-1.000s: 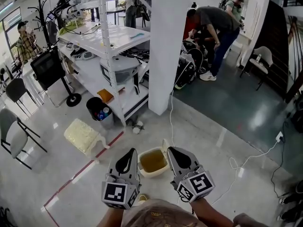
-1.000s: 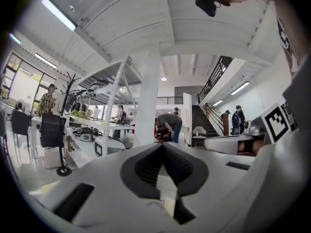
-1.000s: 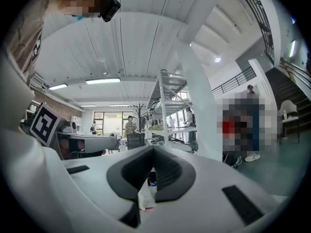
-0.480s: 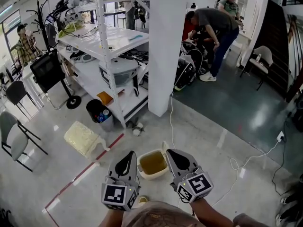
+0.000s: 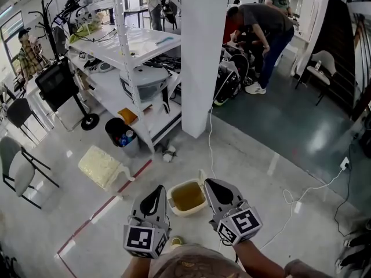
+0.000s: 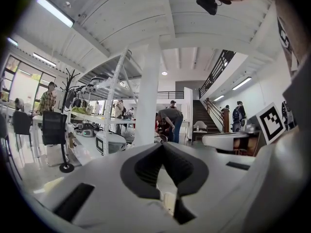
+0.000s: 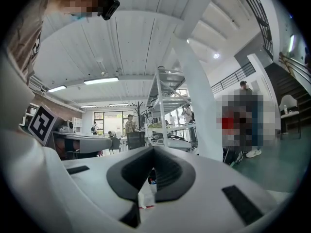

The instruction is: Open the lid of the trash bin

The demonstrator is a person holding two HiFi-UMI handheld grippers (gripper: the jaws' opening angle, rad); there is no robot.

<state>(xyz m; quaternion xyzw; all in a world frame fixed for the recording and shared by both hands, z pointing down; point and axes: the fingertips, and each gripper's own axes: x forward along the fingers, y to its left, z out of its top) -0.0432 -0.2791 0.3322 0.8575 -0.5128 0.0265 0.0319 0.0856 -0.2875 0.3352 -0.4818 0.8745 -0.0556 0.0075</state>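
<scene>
A small cream trash bin (image 5: 186, 197) stands on the floor, and in the head view I look down into its brownish inside. A pale flap (image 5: 202, 177) stands upright at its far right corner. My left gripper (image 5: 157, 192) hovers just left of the bin and my right gripper (image 5: 211, 185) just right of it, both above the floor and apart from the rim. In the left gripper view the left gripper (image 6: 163, 147) has its dark pads meeting at the tips with nothing between them. The right gripper (image 7: 153, 152) looks the same in its own view.
A white pillar (image 5: 203, 57) and a white shelf rack (image 5: 139, 68) stand beyond the bin. A black bin (image 5: 119, 135) with bottles sits under the rack and a pale foam block (image 5: 101, 165) lies to the left. A white cable (image 5: 290, 201) runs on the right. People (image 5: 261, 28) stand behind.
Almost nothing differs. The head view has shifted slightly, and both grippers stay shut beside the cream bin.
</scene>
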